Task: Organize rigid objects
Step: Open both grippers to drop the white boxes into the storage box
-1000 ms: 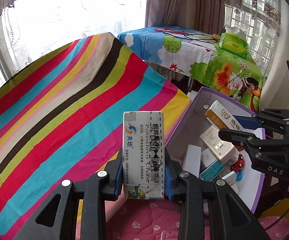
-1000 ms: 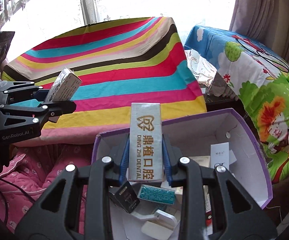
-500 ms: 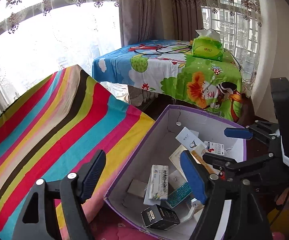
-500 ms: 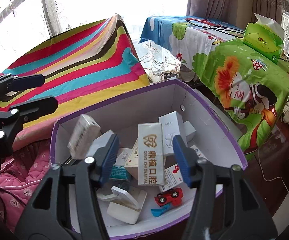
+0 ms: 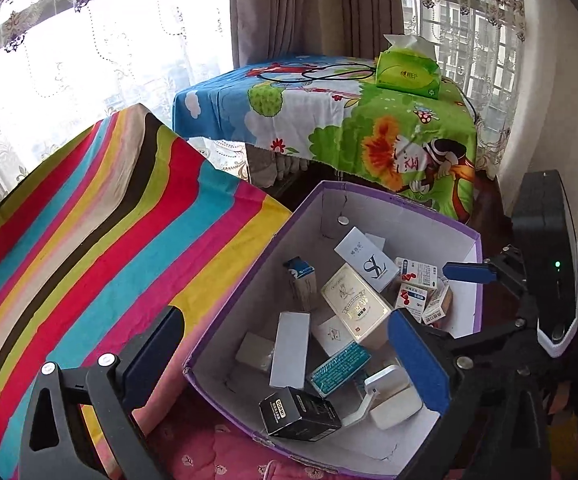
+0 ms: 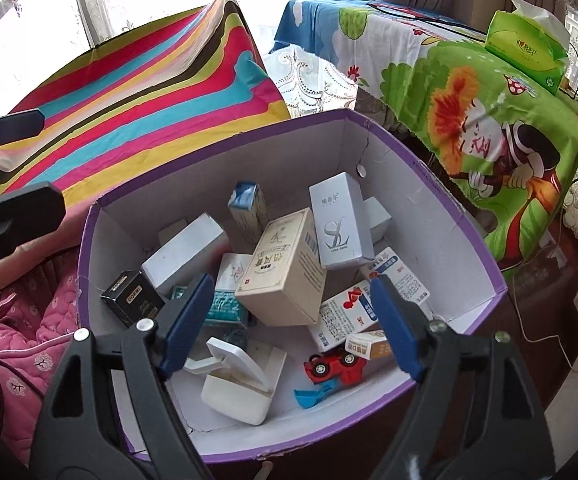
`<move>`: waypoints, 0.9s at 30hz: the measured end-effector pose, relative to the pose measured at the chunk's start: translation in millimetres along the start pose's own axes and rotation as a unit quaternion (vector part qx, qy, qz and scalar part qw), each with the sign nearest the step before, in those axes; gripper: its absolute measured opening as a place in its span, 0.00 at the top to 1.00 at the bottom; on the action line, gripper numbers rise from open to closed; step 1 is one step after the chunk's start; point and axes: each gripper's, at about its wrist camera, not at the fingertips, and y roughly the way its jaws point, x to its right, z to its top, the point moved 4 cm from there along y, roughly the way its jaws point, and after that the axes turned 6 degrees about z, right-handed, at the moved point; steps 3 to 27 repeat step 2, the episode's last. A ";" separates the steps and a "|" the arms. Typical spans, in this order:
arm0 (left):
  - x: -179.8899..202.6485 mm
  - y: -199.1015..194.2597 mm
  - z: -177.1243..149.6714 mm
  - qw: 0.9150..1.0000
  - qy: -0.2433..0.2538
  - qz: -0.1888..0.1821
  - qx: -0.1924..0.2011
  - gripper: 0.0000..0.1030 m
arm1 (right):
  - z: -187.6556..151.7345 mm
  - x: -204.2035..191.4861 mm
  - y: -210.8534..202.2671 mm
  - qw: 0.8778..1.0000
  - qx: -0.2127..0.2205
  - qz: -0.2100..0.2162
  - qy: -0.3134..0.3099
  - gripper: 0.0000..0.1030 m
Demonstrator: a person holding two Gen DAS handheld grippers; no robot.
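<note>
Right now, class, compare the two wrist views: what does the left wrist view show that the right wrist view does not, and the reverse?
Only the left wrist view shows the right gripper, open, from outside.

Only the right wrist view shows the red toy car and blue scoop.

Both show the purple box, the black carton, the white flip-lid case, the green tissue pack, the striped cloth and the open left gripper.

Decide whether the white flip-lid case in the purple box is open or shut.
Open. The white flip-lid case has its lid raised off its body, inside the purple box.
</note>
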 end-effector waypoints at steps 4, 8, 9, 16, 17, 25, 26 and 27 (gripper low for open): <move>-0.3 2.0 -2.5 1.000 0.002 0.007 -0.001 0.00 | -1.5 2.5 1.8 1.000 -0.004 -0.001 0.005 0.20; -0.3 2.0 -2.5 1.000 0.002 0.007 -0.001 0.00 | -1.5 2.5 1.8 1.000 -0.004 -0.001 0.005 0.20; -0.3 2.0 -2.5 1.000 0.002 0.007 -0.001 0.00 | -1.5 2.5 1.8 1.000 -0.004 -0.001 0.005 0.20; -0.3 2.0 -2.5 1.000 0.002 0.007 -0.001 0.00 | -1.5 2.5 1.8 1.000 -0.004 -0.001 0.005 0.20; -0.3 2.0 -2.5 1.000 0.002 0.007 -0.001 0.00 | -1.5 2.5 1.8 1.000 -0.004 -0.001 0.005 0.20; -0.3 2.0 -2.5 1.000 0.002 0.007 -0.001 0.00 | -1.5 2.5 1.8 1.000 -0.004 -0.001 0.005 0.20; -0.3 2.0 -2.5 1.000 0.002 0.007 -0.001 0.00 | -1.5 2.5 1.8 1.000 -0.004 -0.001 0.005 0.20; -0.3 2.0 -2.5 1.000 0.002 0.007 -0.001 0.00 | -1.5 2.5 1.8 1.000 -0.004 -0.001 0.005 0.20</move>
